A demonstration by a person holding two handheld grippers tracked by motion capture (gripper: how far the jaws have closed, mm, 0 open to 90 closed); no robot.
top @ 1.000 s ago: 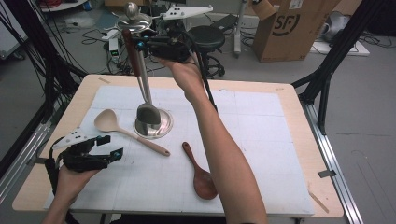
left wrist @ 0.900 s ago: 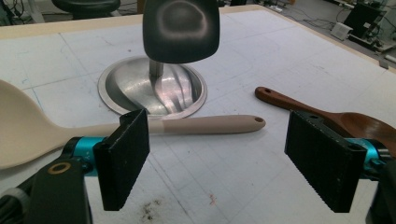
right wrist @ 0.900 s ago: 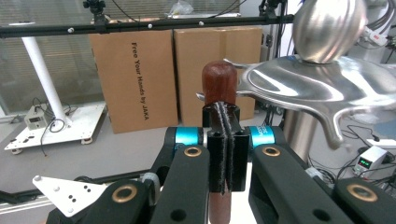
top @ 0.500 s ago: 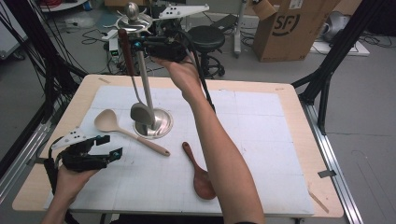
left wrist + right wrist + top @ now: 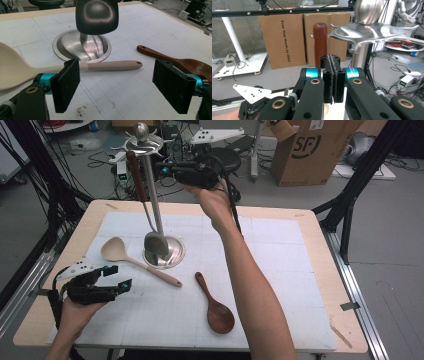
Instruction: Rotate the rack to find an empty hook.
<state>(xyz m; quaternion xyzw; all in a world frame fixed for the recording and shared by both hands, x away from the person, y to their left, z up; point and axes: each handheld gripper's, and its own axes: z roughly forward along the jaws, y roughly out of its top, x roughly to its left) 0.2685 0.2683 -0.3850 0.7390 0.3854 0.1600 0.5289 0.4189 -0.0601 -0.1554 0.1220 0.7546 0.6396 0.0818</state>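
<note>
At the near left corner of the table (image 5: 310, 227), the left gripper (image 5: 116, 279) rests low in the person's hand with its jaws spread apart and nothing between them. In the left gripper view, the beige spoon (image 5: 37, 68) lies just beyond the two black pads (image 5: 67, 82). This beige spoon lies flat on the white mat (image 5: 280, 285), its bowl to the left and its handle pointing to the near right, close beside the round base of the metal stand (image 5: 152, 195). The stand is upright in the far middle of the mat. A ladle (image 5: 150, 227) with a dark red handle hangs from the top plate of the stand, and its metal bowl hangs just above the base. To the right and nearer, a dark brown spoon (image 5: 216, 309) lies flat on the mat. The right gripper (image 5: 167, 170) is held high near the top of the stand; its jaws are pressed together and empty, just beside the ladle's handle
</note>
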